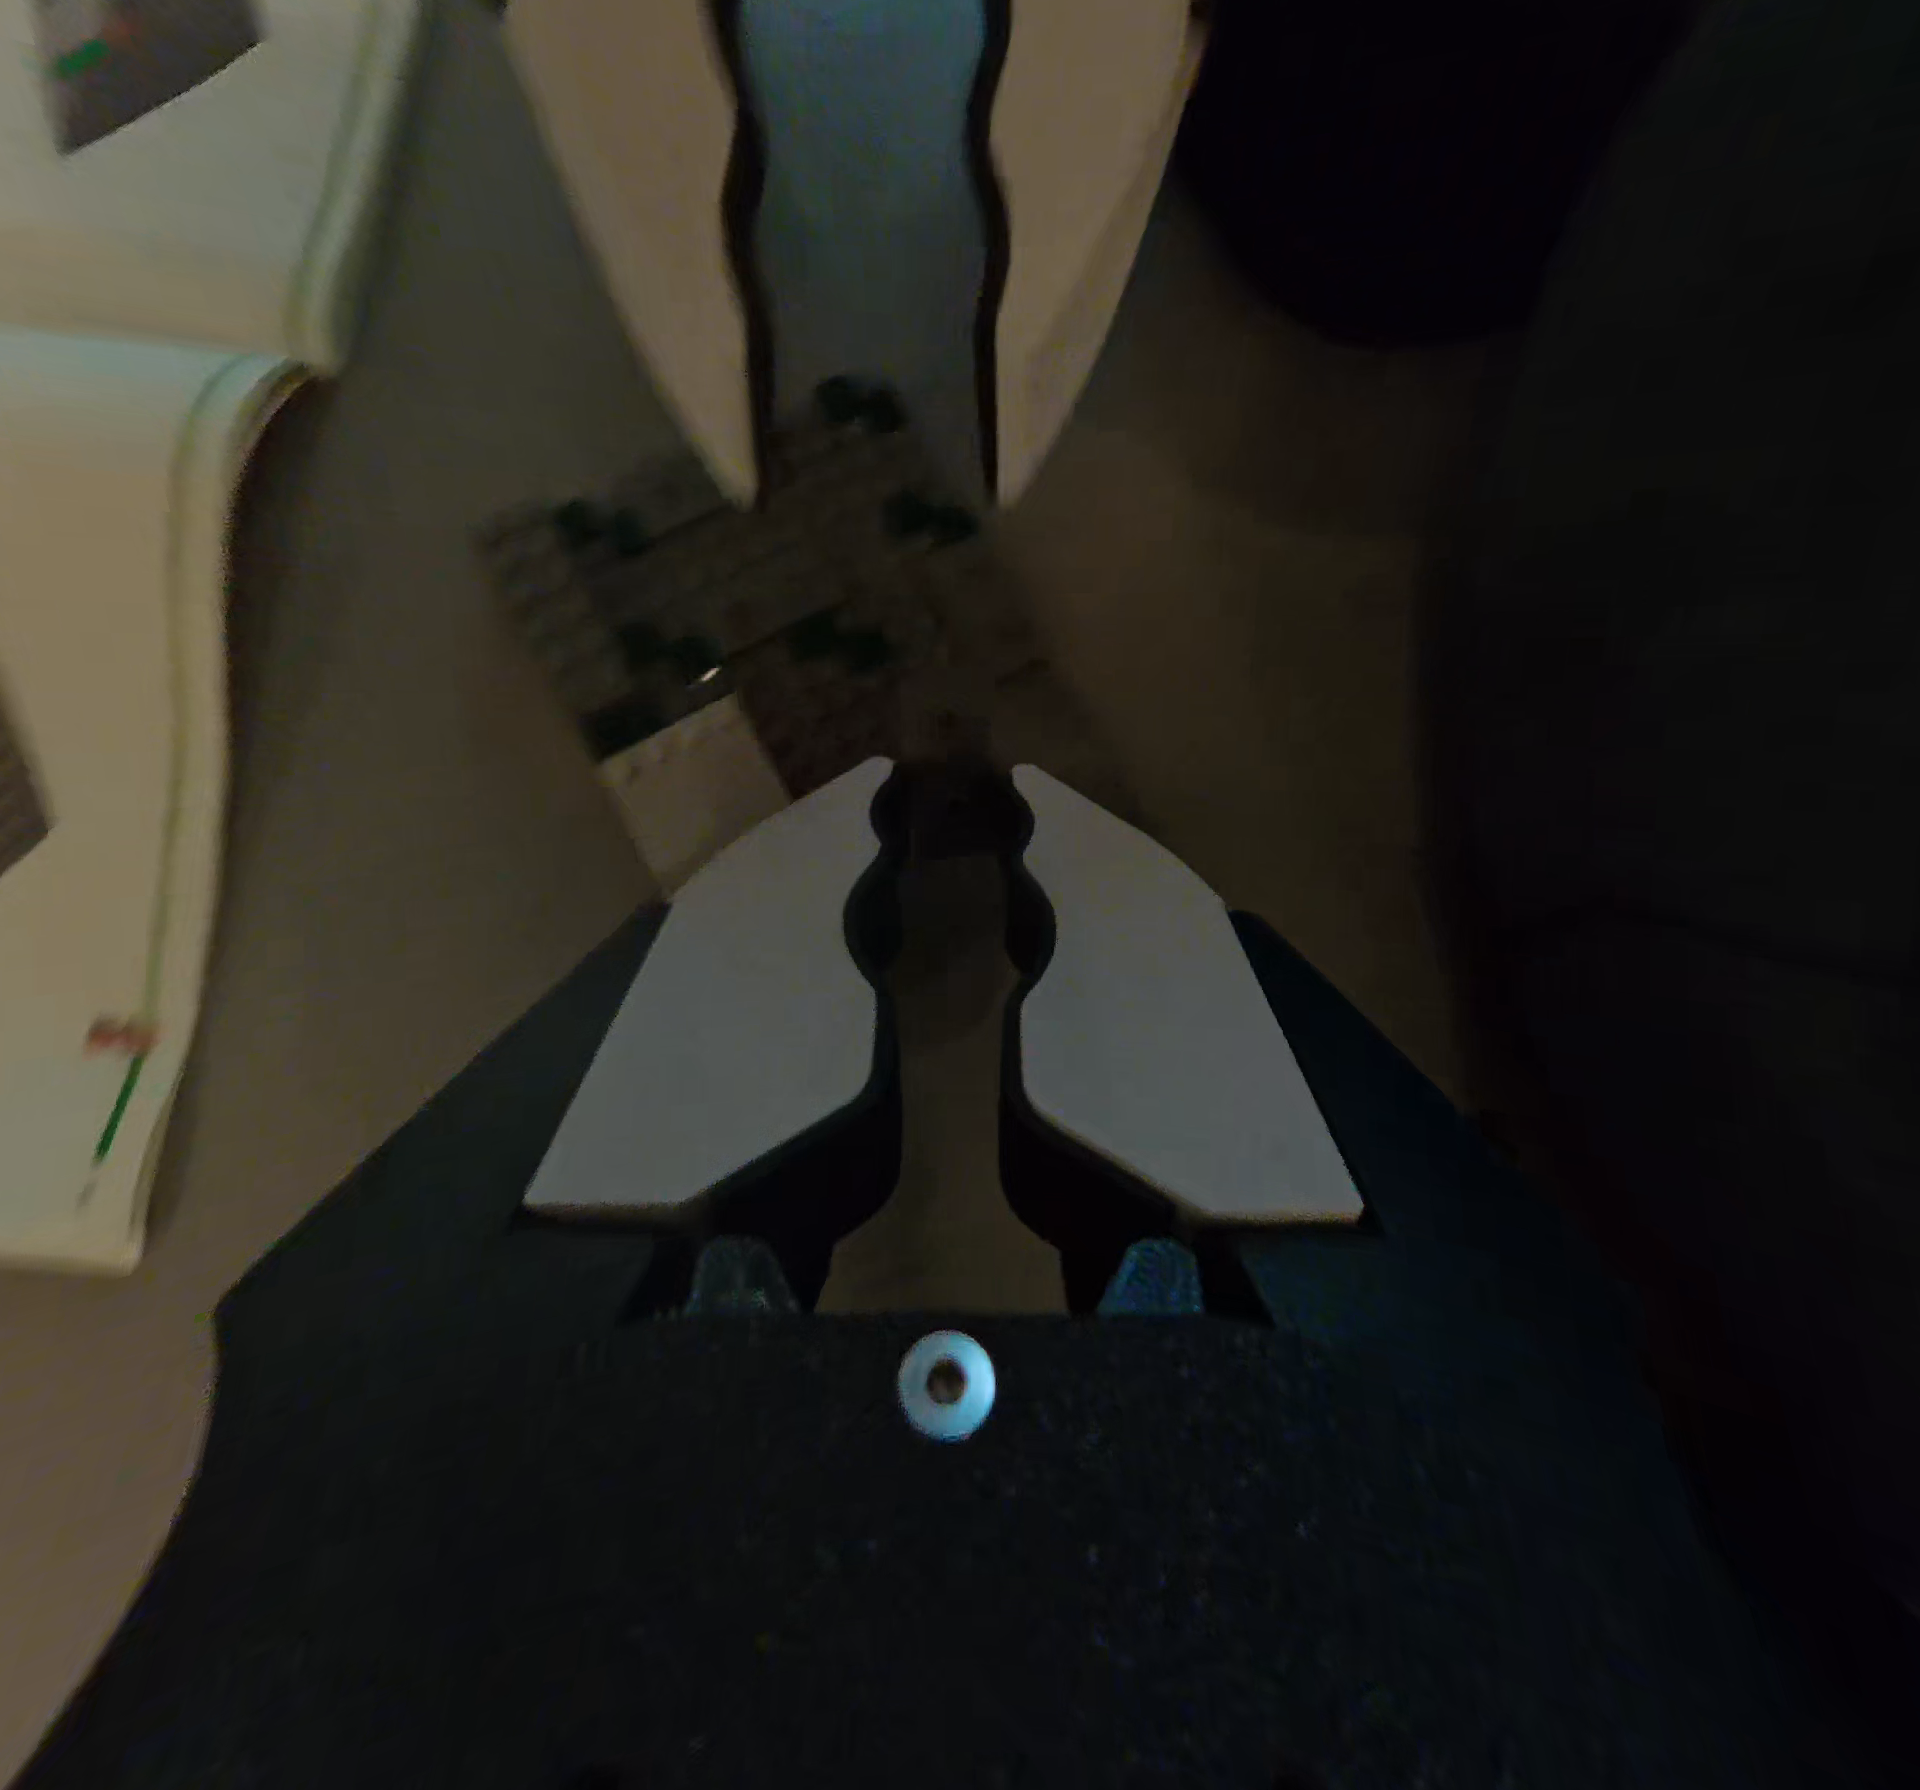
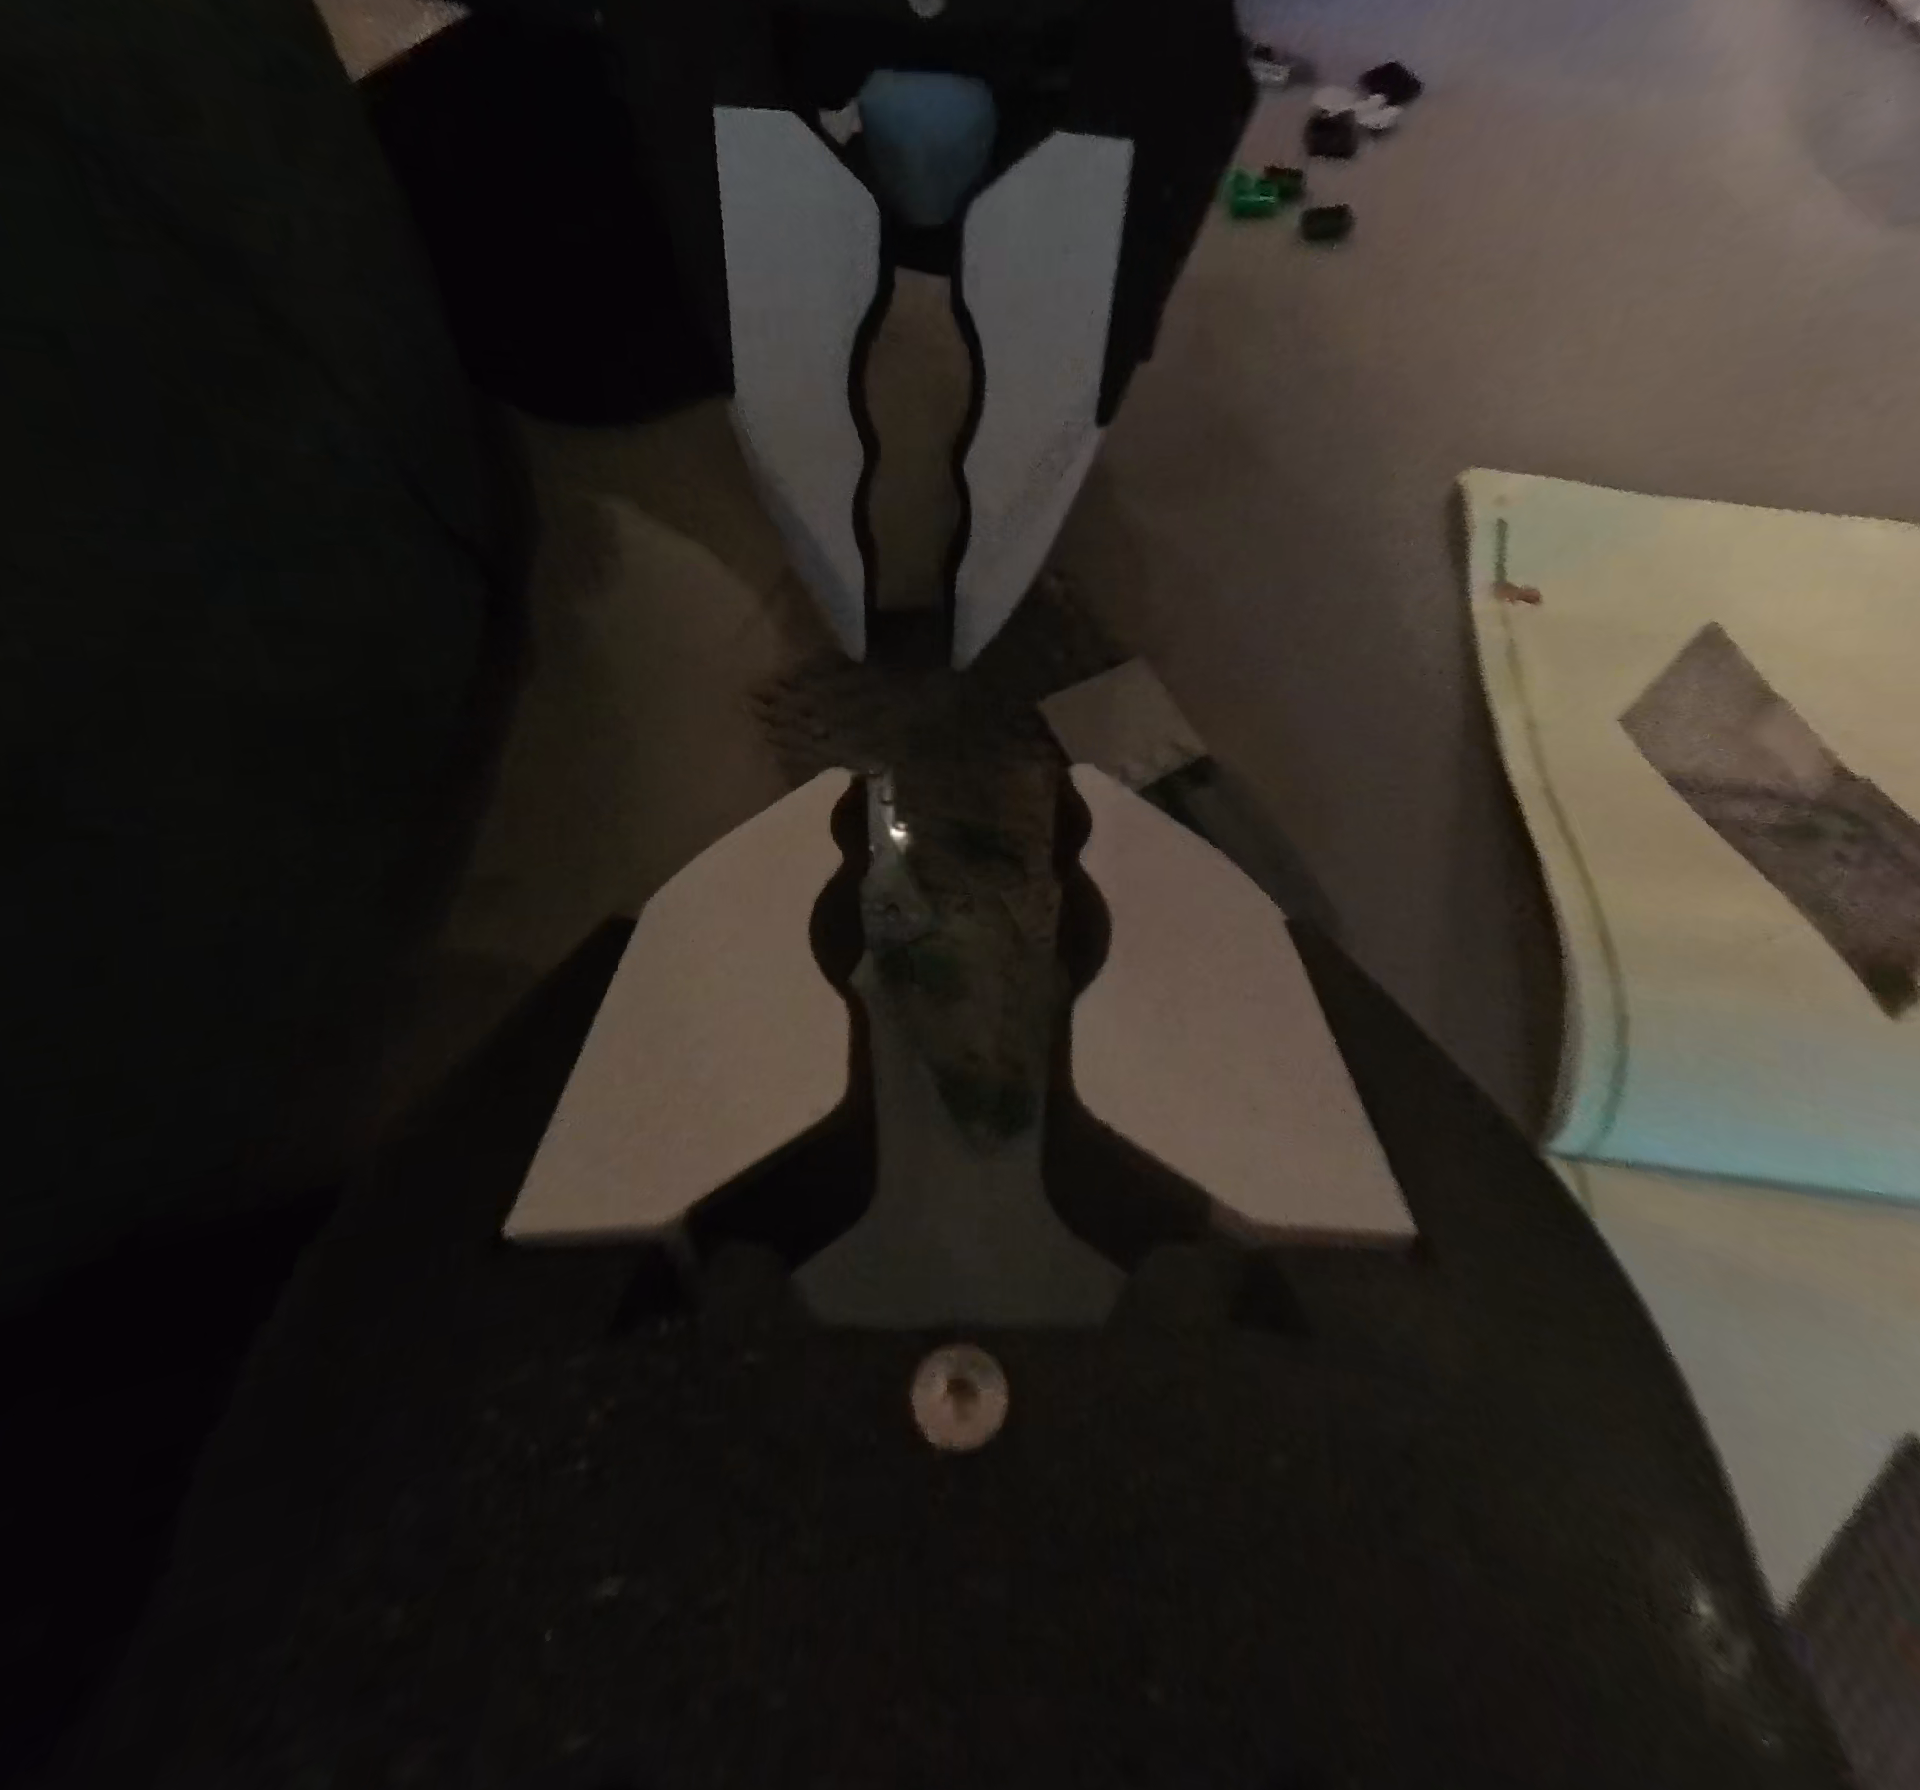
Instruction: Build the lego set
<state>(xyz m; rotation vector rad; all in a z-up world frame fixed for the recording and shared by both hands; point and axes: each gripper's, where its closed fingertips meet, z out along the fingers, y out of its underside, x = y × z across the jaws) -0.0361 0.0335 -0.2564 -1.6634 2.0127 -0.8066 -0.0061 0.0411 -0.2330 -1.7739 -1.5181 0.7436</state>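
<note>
A lego build (image 1: 727,597) of crossed brown plates with dark green studs is held between both grippers above the table. My left gripper (image 1: 951,779) is shut on one end of it. My right gripper (image 2: 961,772) is shut on the build (image 2: 966,909), which runs back between its fingers. In the left wrist view the right gripper (image 1: 873,493) comes in from the top and meets the build's far side. In the right wrist view the left gripper (image 2: 914,654) comes in from the top, its tips on the build's edge. The scene is dim and blurred.
An open instruction booklet (image 1: 104,597) lies on the tan table to the left; it also shows in the right wrist view (image 2: 1714,805). Several loose black, white and green bricks (image 2: 1320,140) lie far right. A dark bulky shape (image 1: 1455,130) fills the right. The tips of one gripper are about 5 cm away from the tips of the other.
</note>
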